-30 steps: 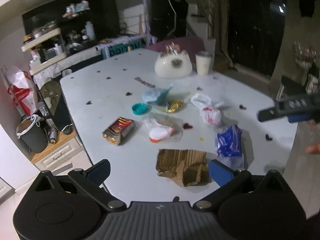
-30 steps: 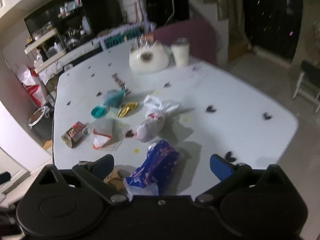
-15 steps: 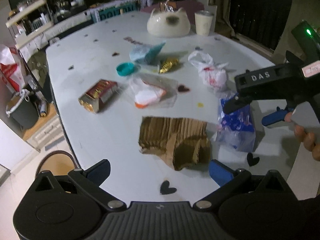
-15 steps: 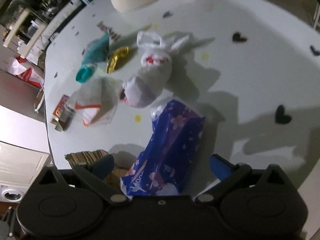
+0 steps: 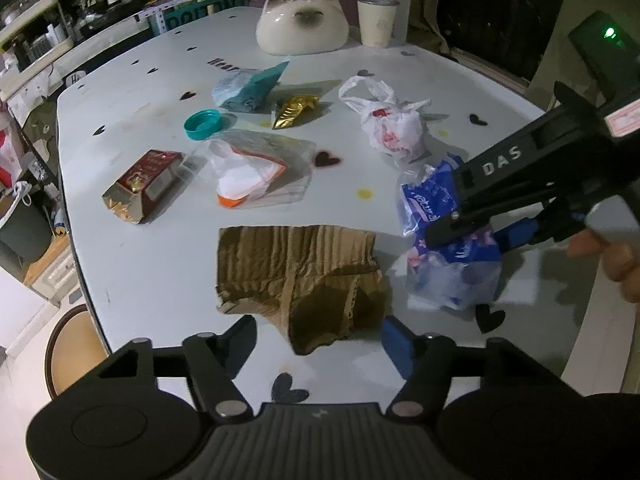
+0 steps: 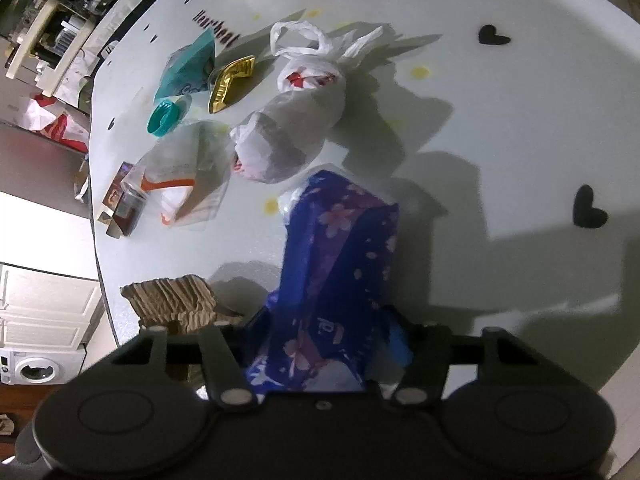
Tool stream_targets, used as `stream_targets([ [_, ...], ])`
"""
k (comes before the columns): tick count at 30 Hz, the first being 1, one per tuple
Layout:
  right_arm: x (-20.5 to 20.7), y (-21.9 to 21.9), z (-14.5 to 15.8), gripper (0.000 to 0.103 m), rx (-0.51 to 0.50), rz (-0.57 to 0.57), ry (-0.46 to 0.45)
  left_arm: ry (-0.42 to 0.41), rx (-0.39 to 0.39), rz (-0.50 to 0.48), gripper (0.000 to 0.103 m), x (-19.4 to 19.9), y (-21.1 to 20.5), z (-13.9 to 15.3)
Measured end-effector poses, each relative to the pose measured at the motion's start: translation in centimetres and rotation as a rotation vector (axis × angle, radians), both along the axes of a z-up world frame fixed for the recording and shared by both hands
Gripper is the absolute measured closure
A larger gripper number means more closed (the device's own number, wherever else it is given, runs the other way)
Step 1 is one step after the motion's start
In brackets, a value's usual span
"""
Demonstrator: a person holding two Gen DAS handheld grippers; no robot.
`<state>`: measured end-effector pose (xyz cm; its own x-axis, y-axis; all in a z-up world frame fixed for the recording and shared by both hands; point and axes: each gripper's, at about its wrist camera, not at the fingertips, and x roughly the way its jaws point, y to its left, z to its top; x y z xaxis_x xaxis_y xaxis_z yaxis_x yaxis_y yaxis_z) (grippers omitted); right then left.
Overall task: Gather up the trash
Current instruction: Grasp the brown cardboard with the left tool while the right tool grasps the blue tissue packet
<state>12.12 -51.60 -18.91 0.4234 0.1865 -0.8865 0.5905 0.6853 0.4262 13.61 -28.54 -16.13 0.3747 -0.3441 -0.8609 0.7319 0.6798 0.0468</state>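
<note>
1. Both grippers have dropped toward the table (image 5: 500,92); their jaws have just been closing.
2. Right gripper (image 6: 320,344) now clamps the blue floral packet (image 6: 344,248), lower centre of its view.
3. Left gripper (image 5: 316,332) straddles the torn cardboard (image 5: 296,268); pads not yet touching.
4. White knotted bag (image 6: 296,136) lies just beyond the packet; we judge it next.

The worktop (image 5: 132,216) is smooth and white with a slight sheen, and the torn cardboard (image 5: 296,272) on it is matt brown and rough, ribs showing. The blue flowered pack (image 6: 340,264) is glossy crinkly plastic film, same thin shiny stuff as the knotted white bag (image 6: 296,136), and the gold wrapper (image 5: 294,110) looks like metallic foil. Both sets of tongs are matt black plastic with blue pads (image 5: 396,340).
</note>
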Motion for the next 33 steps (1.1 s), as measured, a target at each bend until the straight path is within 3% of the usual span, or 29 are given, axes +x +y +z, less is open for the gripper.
stream_targets([
  [3,-0.5,-0.3,0.3,0.063,-0.008,0.017,-0.008,-0.011,0.014,-0.002,0.041,0.0,-0.7,-0.4],
  [6,-0.9,-0.3,0.6,0.076,-0.017,0.04,-0.018,-0.012,0.022,0.011,0.05,0.2,-1.1,-0.8],
  [10,-1.3,-0.1,1.1,0.082,-0.054,0.08,-0.021,-0.021,0.033,0.044,0.06,0.5,-1.4,-1.3],
  [18,-1.7,0.8,1.5,0.097,-0.089,0.144,-0.024,-0.03,0.031,0.077,0.068,1.0,-1.5,-1.4],
  [33,-1.5,2.0,4.1,0.102,-0.227,0.198,-0.101,-0.025,-0.064,0.184,0.073,1.5,1.3,1.7],
])
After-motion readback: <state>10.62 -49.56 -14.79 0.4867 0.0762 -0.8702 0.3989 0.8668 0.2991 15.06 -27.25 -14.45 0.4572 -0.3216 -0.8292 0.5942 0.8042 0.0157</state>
